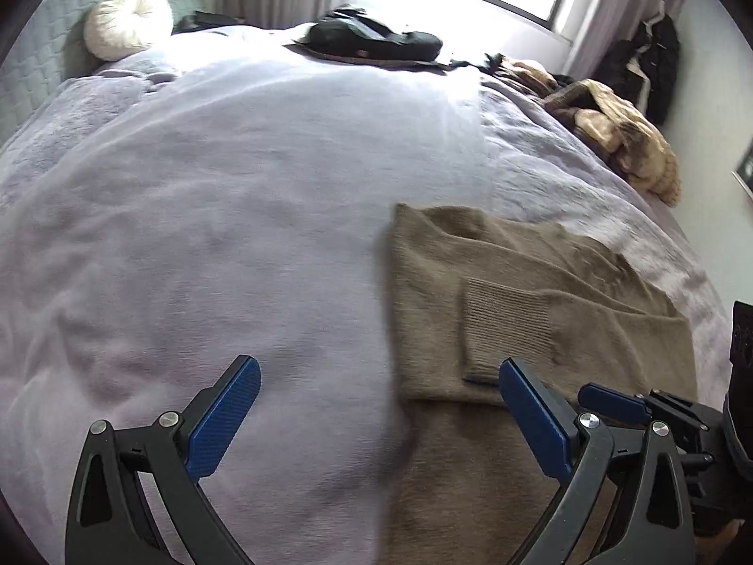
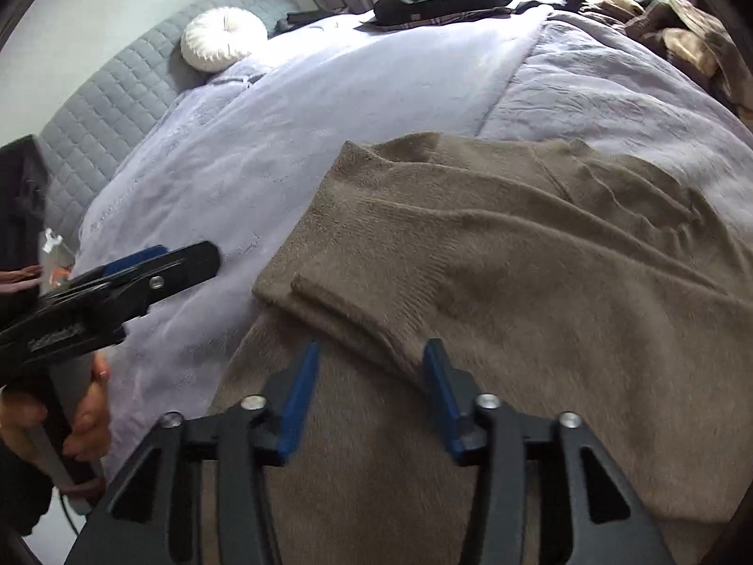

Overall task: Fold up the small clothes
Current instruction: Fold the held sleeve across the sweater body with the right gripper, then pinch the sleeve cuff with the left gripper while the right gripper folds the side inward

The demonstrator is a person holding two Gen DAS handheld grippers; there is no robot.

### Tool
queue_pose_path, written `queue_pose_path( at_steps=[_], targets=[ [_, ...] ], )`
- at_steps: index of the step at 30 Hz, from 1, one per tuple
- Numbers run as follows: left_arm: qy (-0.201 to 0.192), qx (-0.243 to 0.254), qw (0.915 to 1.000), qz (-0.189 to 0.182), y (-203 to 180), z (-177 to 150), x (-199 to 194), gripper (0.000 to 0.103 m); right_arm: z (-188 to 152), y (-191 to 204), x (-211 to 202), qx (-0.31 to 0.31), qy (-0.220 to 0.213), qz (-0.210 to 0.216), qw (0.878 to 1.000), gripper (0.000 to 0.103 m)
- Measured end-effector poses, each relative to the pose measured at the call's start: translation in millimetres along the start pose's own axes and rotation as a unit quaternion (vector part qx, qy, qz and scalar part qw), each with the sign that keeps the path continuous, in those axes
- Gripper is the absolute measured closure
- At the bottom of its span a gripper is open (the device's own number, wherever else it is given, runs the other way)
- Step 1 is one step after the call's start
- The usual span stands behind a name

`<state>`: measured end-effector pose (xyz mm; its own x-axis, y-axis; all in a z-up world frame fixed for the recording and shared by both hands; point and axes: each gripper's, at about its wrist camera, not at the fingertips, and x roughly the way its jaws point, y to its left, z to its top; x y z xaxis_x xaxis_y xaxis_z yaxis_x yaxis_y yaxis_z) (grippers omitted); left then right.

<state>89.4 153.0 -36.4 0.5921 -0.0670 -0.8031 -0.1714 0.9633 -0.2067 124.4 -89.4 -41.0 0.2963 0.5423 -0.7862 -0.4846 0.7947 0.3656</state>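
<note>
Sweater (image 2: 541, 254) lies flat at the bed (image 1: 235, 188) edge, sleeve (image 2: 357, 301) folded across for compactness. Left gripper (image 1: 379, 400) and right gripper (image 2: 372, 391) hover released, empty.

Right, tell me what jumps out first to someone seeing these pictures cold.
The brown sweater draws the eye first, spread on the near part of the lilac bedspread with one sleeve folded across its body. Next come the two blue-padded grippers over it: the right gripper open above the sleeve cuff, the left gripper open at the sweater's edge. Farther off, a round white cushion sits by the headboard.
</note>
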Motion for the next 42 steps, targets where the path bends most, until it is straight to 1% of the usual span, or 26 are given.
queue_pose_path(
  at_steps=[3,5,6,8,9,12,13,16,17,18,19,20,21,22,23,25,27,29,30,32,34,35,36,37,39,42],
  targets=[
    [0.018,0.021,0.9985,-0.048,-23.1,3.4,11.8,0.001,-22.8,-46.7,-32.1,0.09,-0.016,0.014,0.996,0.049],
    [0.037,0.031,0.9961,-0.074,-38.0,6.9,25.9,0.001,-47.1,-88.1,-58.0,0.176,-0.036,0.023,0.983,0.049],
    [0.047,0.034,0.9955,-0.074,-44.0,8.1,32.9,0.001,-59.6,-107.7,-70.0,0.217,-0.047,0.028,0.975,0.049],
    [0.062,0.035,0.9949,-0.071,-50.9,8.8,43.9,0.001,-87.7,-146.6,-93.5,0.302,-0.073,0.031,0.95,0.049],
    [0.069,0.031,0.9947,-0.07,-52.4,9.4,49.6,0.001,-104.8,-167.4,-105.7,0.347,-0.089,0.034,0.933,0.049],
    [0.076,0.026,0.9942,-0.072,-55.2,9.7,56.7,0.002,-128.6,-200.9,-116.6,0.419,-0.116,0.036,0.9,0.049],
    [0.077,0.028,0.9942,-0.071,-56.7,9.9,57.4,0.01,-132.4,-207.5,-115.4,0.433,-0.124,0.041,0.892,0.049],
    [0.083,0.036,0.9943,-0.056,-60.1,10.5,60.0,0.021,-133.8,-221.3,-109.0,0.468,-0.151,0.055,0.869,0.049],
    [0.085,0.036,0.9942,-0.056,-60.7,11.2,61.3,0.04,-129.9,-223.5,-105.2,0.469,-0.159,0.058,0.867,0.052],
    [0.09,0.036,0.9937,-0.056,-61.4,12.3,63.1,0.064,-125.2,-224.3,-103.7,0.463,-0.163,0.054,0.87,0.085],
    [0.093,0.034,0.9937,-0.053,-60.3,13.8,63.9,0.075,-122.3,-228.3,-105.2,0.456,-0.161,0.046,0.874,0.097],
    [0.092,0.029,0.9937,-0.057,-59.8,15.1,62.2,0.077,-115.8,-226.0,-109.4,0.437,-0.17,0.033,0.882,0.097],
    [0.088,0.024,0.9931,-0.074,-60.2,15.9,57.4,0.081,-112.9,-225.4,-117.7,0.419,-0.182,0.025,0.889,0.097],
    [0.085,0.024,0.9924,-0.085,-61.0,15.4,54.4,0.081,-110.5,-223.7,-128.1,0.399,-0.2,0.016,0.895,0.097],
    [0.083,0.03,0.9924,-0.086,-64.2,13.9,52.3,0.081,-113.0,-225.1,-135.2,0.393,-0.209,0.007,0.895,0.097],
    [0.083,0.049,0.9924,-0.077,-71.8,8.1,55.2,0.081,-125.0,-238.9,-141.0,0.409,-0.208,0.002,0.889,0.097],
    [0.092,0.054,0.9921,-0.066,-74.8,1.3,63.5,0.081,-138.8,-251.1,-131.3,0.425,-0.179,-0.003,0.887,0.097],
    [0.086,0.053,0.993,-0.061,-74.7,-3.7,66.9,0.081,-147.7,-255.2,-122.7,0.428,-0.155,0.022,0.89,0.097],
    [0.082,0.054,0.9933,-0.062,-74.3,-5.1,65.8,0.081,-151.9,-254.8,-126.6,0.426,-0.154,0.027,0.891,0.096],
    [0.08,0.059,0.9931,-0.062,-73.4,-5.5,62.7,0.081,-150.2,-248.8,-134.3,0.411,-0.139,0.021,0.901,0.09],
    [0.08,0.066,0.9928,-0.06,-73.6,-4.7,60.5,0.081,-143.9,-239.6,-149.4,0.364,-0.134,0.009,0.921,0.074],
    [0.08,0.066,0.9927,-0.06,-73.4,-4.5,61.1,0.081,-140.7,-234.8,-158.9,0.342,-0.146,0.004,0.928,0.069],
    [0.08,0.067,0.9928,-0.059,-73.9,-4.8,61.5,0.081,-137.6,-232.1,-166.8,0.327,-0.16,-0.002,0.932,0.058],
    [0.08,0.069,0.9928,-0.056,-75.3,-5.2,62.2,0.081,-138.0,-231.5,-178.2,0.316,-0.179,-0.009,0.932,0.049],
    [0.077,0.075,0.9929,-0.05,-80.0,-4.4,64.6,0.081,-131.9,-241.0,-187.6,0.319,-0.203,-0.021,0.925,0.047],
    [0.074,0.082,0.993,-0.041,-84.9,-3.7,64.9,0.081,-112.2,-270.2,-166.8,0.354,-0.174,-0.022,0.919,0.047]
  ],
)
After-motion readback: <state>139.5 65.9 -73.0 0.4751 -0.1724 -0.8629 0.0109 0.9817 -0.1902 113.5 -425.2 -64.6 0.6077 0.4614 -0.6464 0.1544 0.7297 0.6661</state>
